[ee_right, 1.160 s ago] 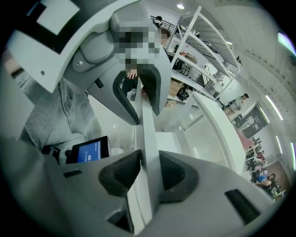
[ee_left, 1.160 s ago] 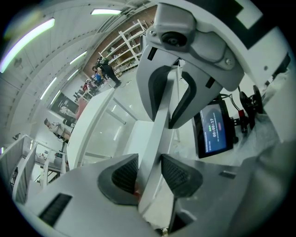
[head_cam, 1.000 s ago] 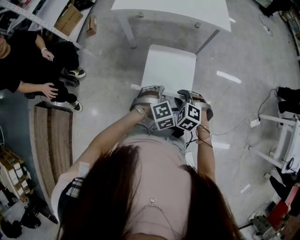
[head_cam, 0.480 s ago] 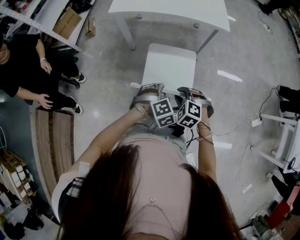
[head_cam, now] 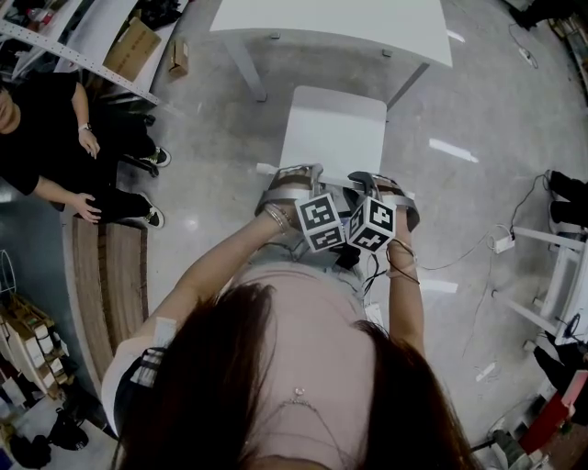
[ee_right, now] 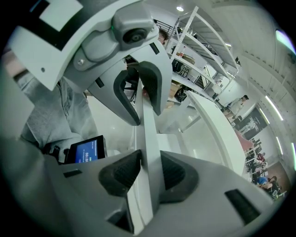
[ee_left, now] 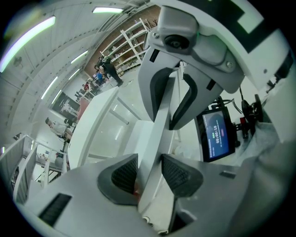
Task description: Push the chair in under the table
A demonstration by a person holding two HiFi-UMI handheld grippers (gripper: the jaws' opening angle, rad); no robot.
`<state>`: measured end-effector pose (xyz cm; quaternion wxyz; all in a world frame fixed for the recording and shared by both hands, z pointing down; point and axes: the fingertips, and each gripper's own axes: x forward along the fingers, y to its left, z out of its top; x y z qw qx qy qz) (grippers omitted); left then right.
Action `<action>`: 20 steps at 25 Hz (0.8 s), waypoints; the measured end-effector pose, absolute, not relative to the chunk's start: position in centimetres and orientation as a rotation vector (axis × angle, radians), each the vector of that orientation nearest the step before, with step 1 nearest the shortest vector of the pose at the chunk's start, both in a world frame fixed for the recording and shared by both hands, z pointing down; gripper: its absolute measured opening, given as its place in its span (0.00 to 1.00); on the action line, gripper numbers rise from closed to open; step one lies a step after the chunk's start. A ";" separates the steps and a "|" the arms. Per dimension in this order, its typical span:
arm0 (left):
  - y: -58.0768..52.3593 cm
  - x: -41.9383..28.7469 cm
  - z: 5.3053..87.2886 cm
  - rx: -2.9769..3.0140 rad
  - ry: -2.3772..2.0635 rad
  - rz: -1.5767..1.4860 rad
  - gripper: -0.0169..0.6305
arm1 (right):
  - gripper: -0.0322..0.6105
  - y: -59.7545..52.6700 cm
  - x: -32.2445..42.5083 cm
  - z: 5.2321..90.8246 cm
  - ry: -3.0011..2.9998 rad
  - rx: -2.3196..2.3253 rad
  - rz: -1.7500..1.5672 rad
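Grey concrete floor point(head_cam: 211, 184) bearing a white chair point(head_cam: 333, 128), its seat near the edge of the white surface point(head_cam: 331, 23) but not under it. Left tool point(ee_left: 150, 172) and right tool point(ee_right: 149, 172), side by side, each pinch the chair's backrest.

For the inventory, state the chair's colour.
The chair is white; the head view shows it best.

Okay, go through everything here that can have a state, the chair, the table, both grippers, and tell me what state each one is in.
Chair: upright, seat out in front of the table, not under it yet.
Table: upright, standing just beyond the chair's seat.
Left gripper: shut on the chair's backrest.
Right gripper: shut on the chair's backrest.
Small screen: lit.
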<state>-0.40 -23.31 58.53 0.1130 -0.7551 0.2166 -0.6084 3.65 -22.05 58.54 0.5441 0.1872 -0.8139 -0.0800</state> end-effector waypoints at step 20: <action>-27.9 1.0 58.6 -2.219 0.634 -1.809 0.27 | 0.24 -26.6 5.0 58.7 -1.939 0.424 -0.176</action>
